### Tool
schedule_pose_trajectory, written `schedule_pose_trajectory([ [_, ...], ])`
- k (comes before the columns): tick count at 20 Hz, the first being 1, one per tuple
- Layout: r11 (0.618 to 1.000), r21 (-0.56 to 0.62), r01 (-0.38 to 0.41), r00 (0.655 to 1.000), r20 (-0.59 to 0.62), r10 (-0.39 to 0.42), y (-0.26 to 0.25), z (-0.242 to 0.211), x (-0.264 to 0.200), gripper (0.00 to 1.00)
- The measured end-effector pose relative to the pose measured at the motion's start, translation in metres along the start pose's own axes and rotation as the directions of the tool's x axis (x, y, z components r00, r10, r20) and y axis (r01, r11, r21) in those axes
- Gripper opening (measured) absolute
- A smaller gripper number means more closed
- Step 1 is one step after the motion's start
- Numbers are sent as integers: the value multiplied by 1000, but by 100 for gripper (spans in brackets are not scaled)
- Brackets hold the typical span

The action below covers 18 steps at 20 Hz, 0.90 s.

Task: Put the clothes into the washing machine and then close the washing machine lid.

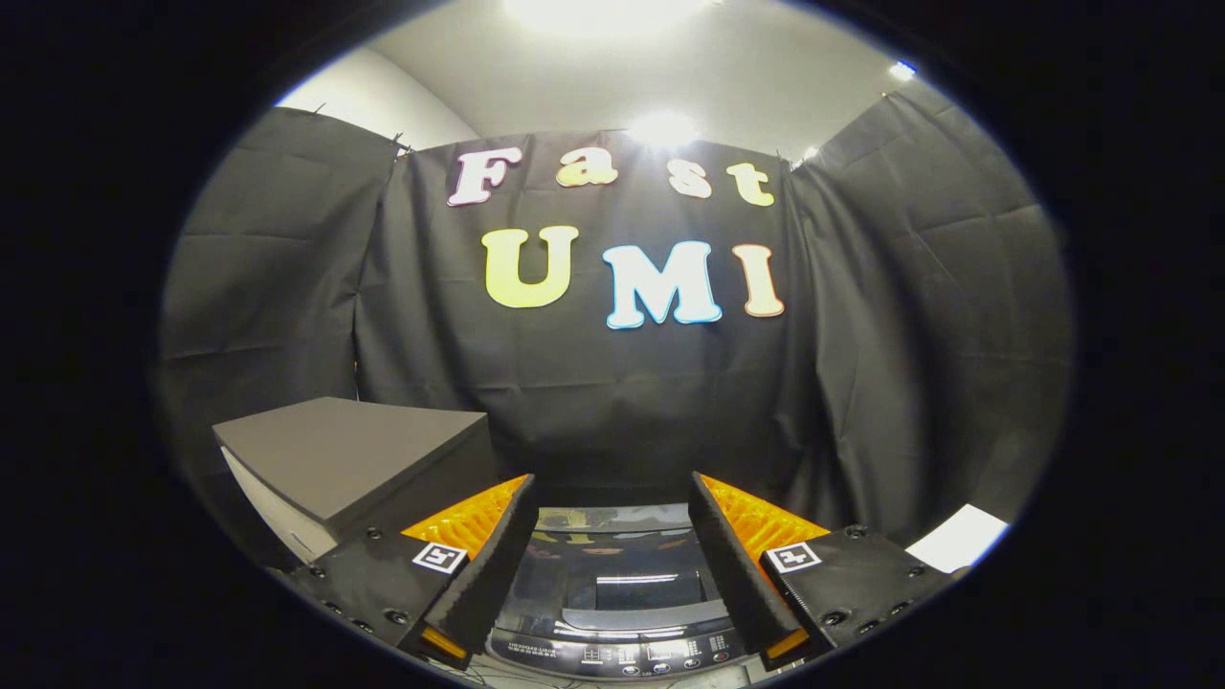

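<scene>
The washing machine (612, 593) stands below and between my fingers, seen from above and in front. Its dark glossy lid (622, 565) lies flat and reflects the ceiling light. The control panel (622, 658) with small buttons runs along its near edge. My gripper (612, 498) is open, with a wide gap between the two fingers and nothing held. It hovers above the front of the machine and points at the booth wall beyond it.
A dark box (354, 459) with a flat top stands to the left of the machine, level with the left finger. A white flat surface (957, 538) shows to the right, beyond the right finger. Black cloth walls close the booth behind.
</scene>
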<state>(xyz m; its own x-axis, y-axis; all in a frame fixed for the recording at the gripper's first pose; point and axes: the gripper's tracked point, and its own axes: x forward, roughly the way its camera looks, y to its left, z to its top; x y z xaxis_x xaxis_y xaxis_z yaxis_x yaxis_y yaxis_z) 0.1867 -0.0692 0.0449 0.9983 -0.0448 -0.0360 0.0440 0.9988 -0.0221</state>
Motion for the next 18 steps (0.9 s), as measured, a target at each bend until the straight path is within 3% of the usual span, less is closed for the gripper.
schedule_pose_trajectory([
  [9,999,-54,-9,999,42,11,25,16,-73,98],
  [18,1000,-16,3,999,32,-2,36,0,-119,98],
])
